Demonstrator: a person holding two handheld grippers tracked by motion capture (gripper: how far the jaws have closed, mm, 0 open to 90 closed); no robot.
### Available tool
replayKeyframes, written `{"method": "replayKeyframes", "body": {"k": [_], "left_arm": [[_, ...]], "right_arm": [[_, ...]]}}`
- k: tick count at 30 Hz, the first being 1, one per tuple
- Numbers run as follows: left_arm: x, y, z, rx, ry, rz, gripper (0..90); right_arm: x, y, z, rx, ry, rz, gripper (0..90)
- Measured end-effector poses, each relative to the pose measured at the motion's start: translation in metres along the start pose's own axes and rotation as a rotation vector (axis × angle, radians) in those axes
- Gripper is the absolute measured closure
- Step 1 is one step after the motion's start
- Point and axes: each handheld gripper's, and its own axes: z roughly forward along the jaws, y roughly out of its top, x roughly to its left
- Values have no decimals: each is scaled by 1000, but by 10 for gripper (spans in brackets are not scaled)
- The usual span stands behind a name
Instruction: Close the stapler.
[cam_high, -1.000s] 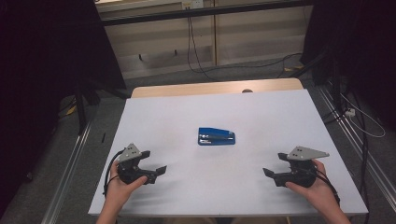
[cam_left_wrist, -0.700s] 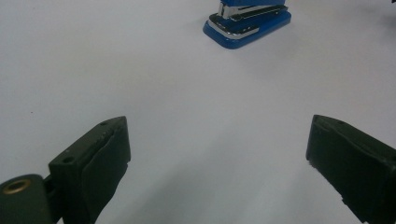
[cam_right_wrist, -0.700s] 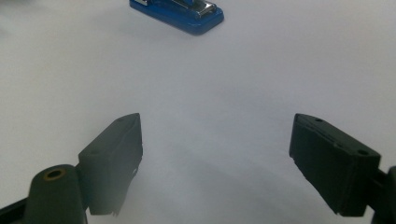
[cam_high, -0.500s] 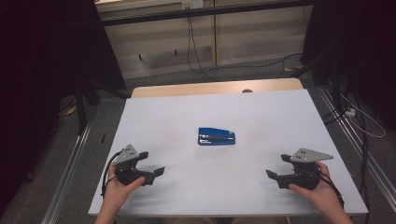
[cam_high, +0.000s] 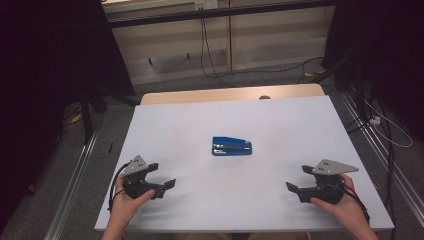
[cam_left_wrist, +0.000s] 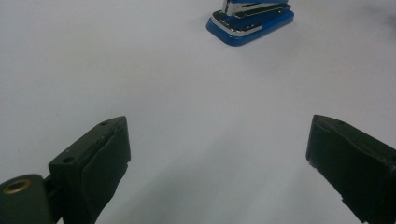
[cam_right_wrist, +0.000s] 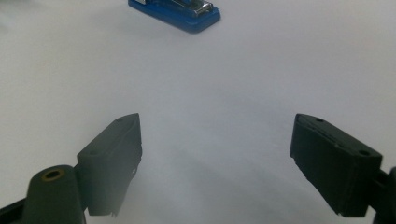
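Observation:
A blue stapler (cam_high: 231, 146) lies flat near the middle of the white table (cam_high: 250, 120). My left gripper (cam_high: 161, 174) rests at the front left, held in a hand, jaws wide apart and empty. My right gripper (cam_high: 298, 180) rests at the front right, also open with nothing between its jaws. Both point inward toward the stapler, well short of it. The left gripper view has the stapler (cam_left_wrist: 251, 17) far ahead at the top, beyond my open left gripper (cam_left_wrist: 217, 154). The right gripper view shows the stapler (cam_right_wrist: 176, 13) at the top left, past my open right gripper (cam_right_wrist: 215, 161).
A bare wooden strip (cam_high: 230, 93) runs along the table's far edge. Cables (cam_high: 210, 55) lie on the floor behind it, and metal rails (cam_high: 75, 185) flank the table on both sides. Dark curtains stand at left and right.
Both hands have drifted slightly toward the table's front edge. The stapler has not moved, and the jaws stay apart.

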Motion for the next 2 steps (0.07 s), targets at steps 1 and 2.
{"method": "replayKeyframes", "body": {"k": [1, 2], "left_arm": [[0, 0, 0, 0, 0, 0, 65], [0, 0, 0, 2, 1, -2, 65]], "right_arm": [[0, 0, 0, -1, 0, -1, 171], [0, -1, 0, -2, -1, 0, 171]]}}
